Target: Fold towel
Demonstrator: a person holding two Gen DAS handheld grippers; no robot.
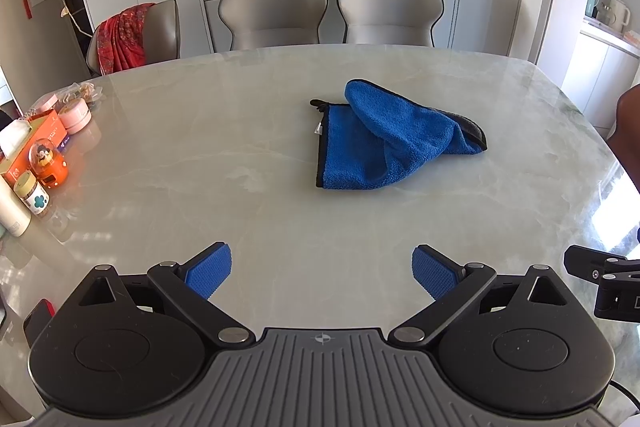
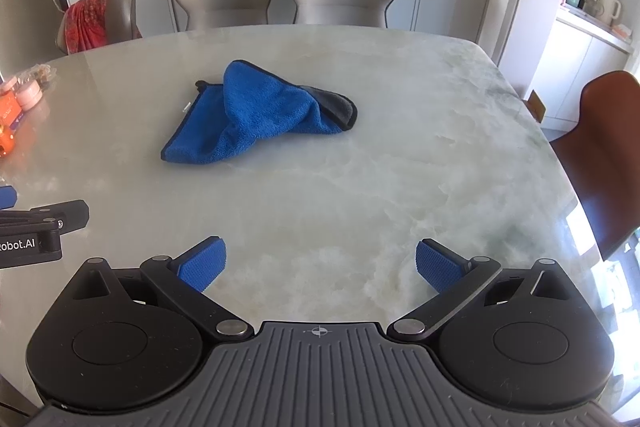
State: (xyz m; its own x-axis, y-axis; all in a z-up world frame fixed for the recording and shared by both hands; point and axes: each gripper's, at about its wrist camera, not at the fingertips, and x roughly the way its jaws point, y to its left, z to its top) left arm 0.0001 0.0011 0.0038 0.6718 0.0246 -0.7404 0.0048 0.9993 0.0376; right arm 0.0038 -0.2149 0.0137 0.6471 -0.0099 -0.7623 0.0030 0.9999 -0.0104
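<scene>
A: Where does the towel (image 1: 384, 139) lie?

B: Rumpled on the worktop (image 1: 200, 147), well ahead of both tongs. It lies right of centre for the left tongs (image 1: 322, 273) and left of centre for the right tongs (image 2: 320, 267), so between them, neither clearly nearer.

A: Its long axis?

B: Roughly crosswise, a flap thrown over the middle.

A: The tongs?

B: Both spread wide, holding nothing.
</scene>
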